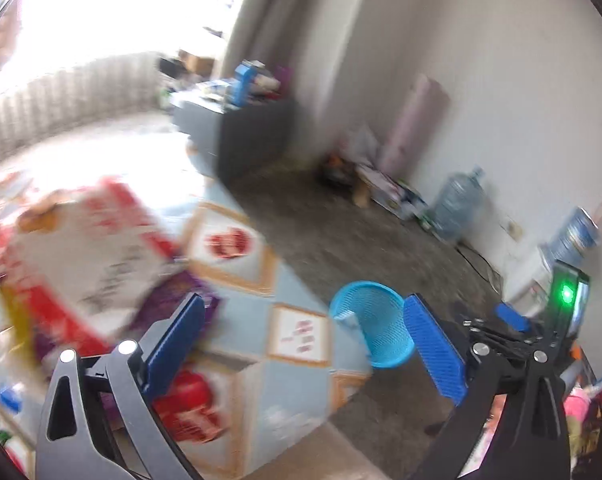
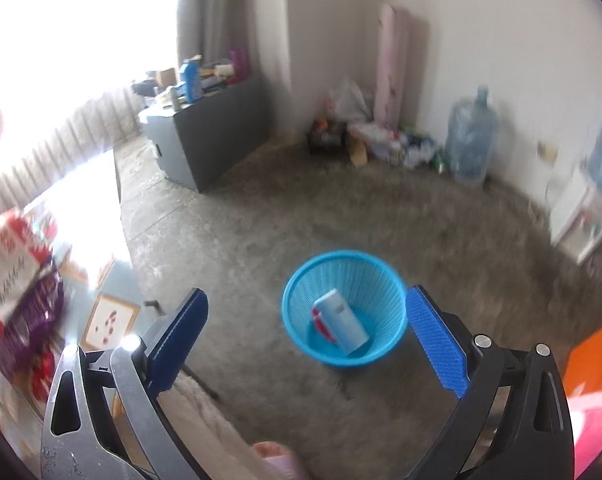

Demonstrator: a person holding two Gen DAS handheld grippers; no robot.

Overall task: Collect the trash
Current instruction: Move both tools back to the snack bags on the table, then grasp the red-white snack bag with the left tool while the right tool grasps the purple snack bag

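Blue mesh bin (image 2: 343,306) on grey floor, white carton (image 2: 341,322) already inside. Left gripper (image 1: 305,344) & right gripper (image 2: 307,344) both splayed wide, nothing btwn. Risk: blurred clutter on mat (image 1: 101,248), prob. more trash, so a hasty grab could miss

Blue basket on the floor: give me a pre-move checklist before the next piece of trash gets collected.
1. Blue basket upright on the bare floor: ok.
2. Room left in the basket: ok, only a white carton with something red beside it lies inside.
3. Left gripper open and empty: ok.
4. Right gripper open and empty: ok.
5. Next piece chosen: cannot tell; the packaging on the patterned cloth is blurred.
6. Path between basket and grippers free of obstacles: ok.
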